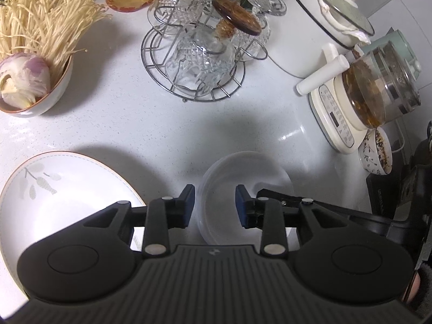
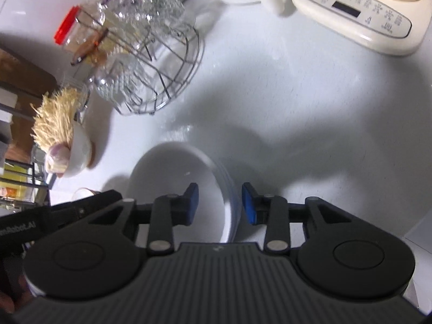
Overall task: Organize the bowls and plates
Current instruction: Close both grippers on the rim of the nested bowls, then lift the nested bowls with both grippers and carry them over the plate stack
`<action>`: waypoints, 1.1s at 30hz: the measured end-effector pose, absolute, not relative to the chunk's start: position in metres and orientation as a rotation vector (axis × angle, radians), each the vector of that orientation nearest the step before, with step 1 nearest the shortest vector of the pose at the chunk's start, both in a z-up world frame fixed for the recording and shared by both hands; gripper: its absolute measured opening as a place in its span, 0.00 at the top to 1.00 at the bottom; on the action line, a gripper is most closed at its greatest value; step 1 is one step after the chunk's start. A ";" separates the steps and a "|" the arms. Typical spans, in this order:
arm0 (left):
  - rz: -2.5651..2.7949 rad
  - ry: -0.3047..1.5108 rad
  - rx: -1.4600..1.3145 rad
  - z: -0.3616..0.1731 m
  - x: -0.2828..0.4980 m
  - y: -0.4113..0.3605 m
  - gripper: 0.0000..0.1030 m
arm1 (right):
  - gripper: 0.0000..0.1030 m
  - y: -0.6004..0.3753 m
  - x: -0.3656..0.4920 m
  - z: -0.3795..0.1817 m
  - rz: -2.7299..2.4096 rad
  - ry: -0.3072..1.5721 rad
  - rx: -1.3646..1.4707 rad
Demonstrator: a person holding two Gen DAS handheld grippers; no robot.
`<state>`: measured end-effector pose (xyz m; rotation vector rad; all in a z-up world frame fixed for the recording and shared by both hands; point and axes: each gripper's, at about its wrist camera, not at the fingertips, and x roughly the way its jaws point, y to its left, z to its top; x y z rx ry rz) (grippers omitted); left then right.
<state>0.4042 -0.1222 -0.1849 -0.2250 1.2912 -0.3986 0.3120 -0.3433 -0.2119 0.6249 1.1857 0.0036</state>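
Beyond the left tool [image 1: 215, 206] stand a wire rack of cut-glass cups [image 1: 194, 54], a white cooker [image 1: 310, 32] and a glass kettle on a cream base [image 1: 378, 86], while a bowl of enoki mushrooms and onion [image 1: 35, 81] sits far to its left on the white desk [image 1: 121, 124]. The stacked white bowls [image 1: 248, 186] lie directly under both tools, and a leaf-patterned plate [image 1: 62, 194] lies just left of the left tool. Both tools tilt steeply down and stand released: the left straddles the stack's near-left rim, the right tool [image 2: 220, 203] its right rim, pads not pressing.
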 end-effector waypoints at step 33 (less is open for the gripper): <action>-0.552 1.359 0.002 -0.201 0.410 -0.203 0.56 | 0.84 -0.393 0.275 -0.224 -0.175 1.162 0.755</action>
